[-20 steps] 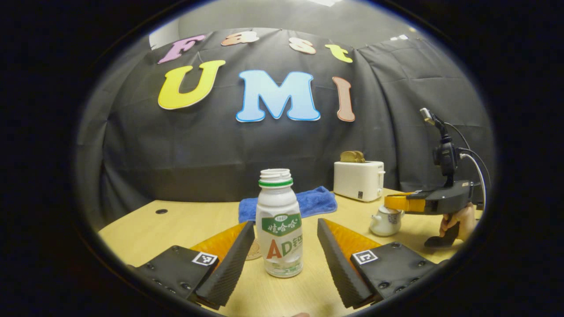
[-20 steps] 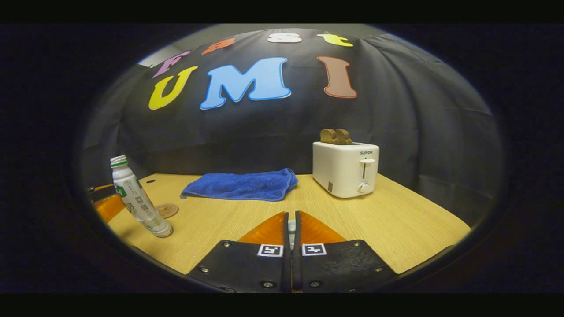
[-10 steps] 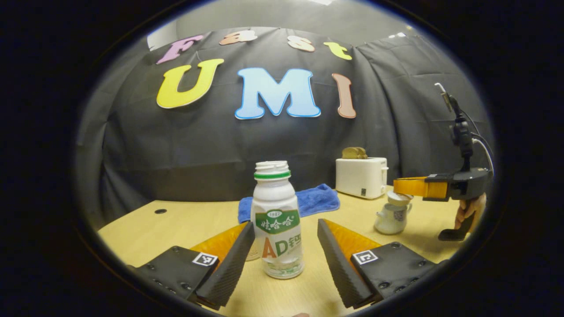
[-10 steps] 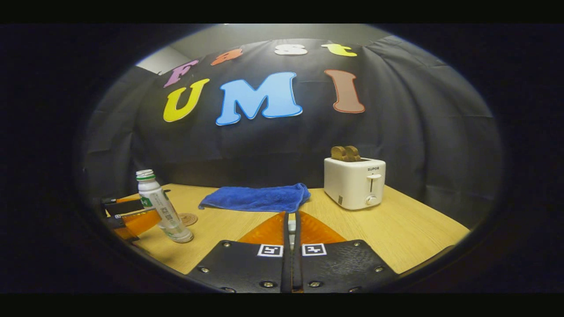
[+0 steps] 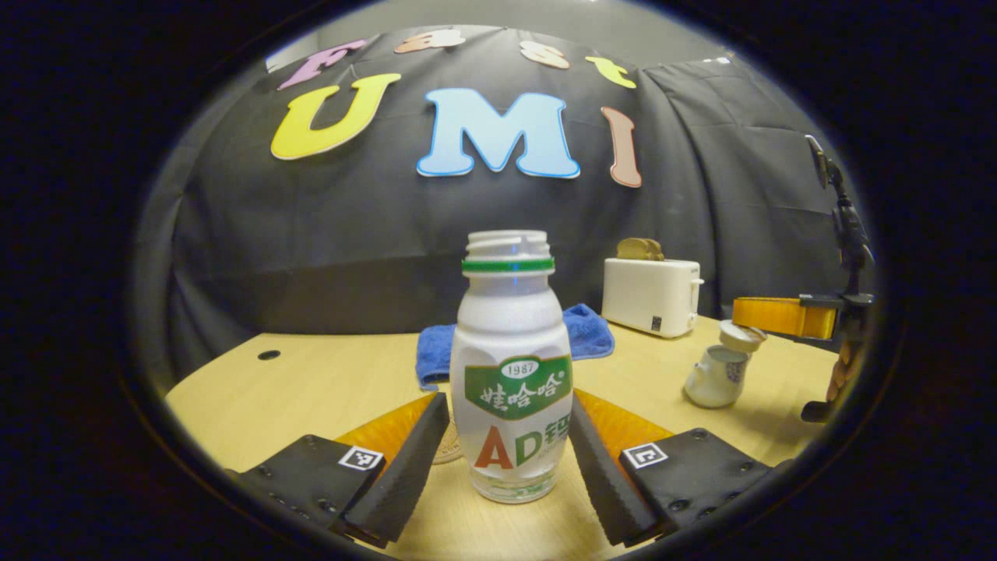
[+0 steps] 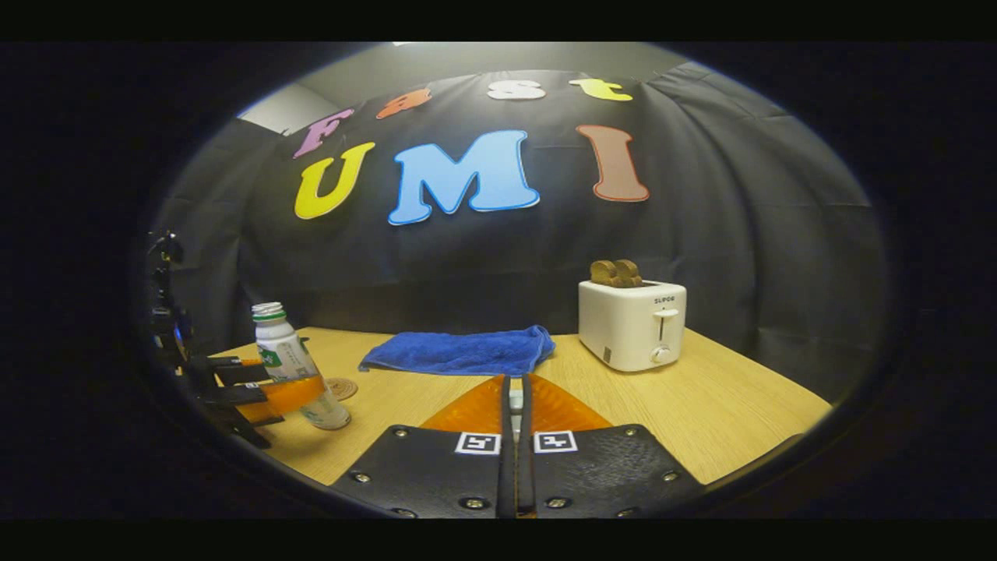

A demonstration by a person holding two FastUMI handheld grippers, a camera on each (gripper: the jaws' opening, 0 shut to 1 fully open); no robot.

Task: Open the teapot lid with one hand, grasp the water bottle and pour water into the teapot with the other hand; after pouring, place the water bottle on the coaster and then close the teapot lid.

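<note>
Water bottle: white plastic, uncapped, upright on the tabletop at lower centre of the left gripper view. Probably light and thin-walled, so it may dent if squeezed hard, and the glossy label could slip. Best hold is the straight lower body at label height, below the shoulder.

Left tool: fingers spread to either side of the bottle's lower body; the right finger looks touching or nearly so, the left just apart. Not yet clamped, by my reading.

Right tool: fingers pressed together on a small pale piece, judged to be the lid's knob. At right of the left gripper view it holds the teapot lid lifted just above the teapot.

Teapot: small glazed ceramic, fragile.

Coaster: flat disc just behind the bottle.
</note>
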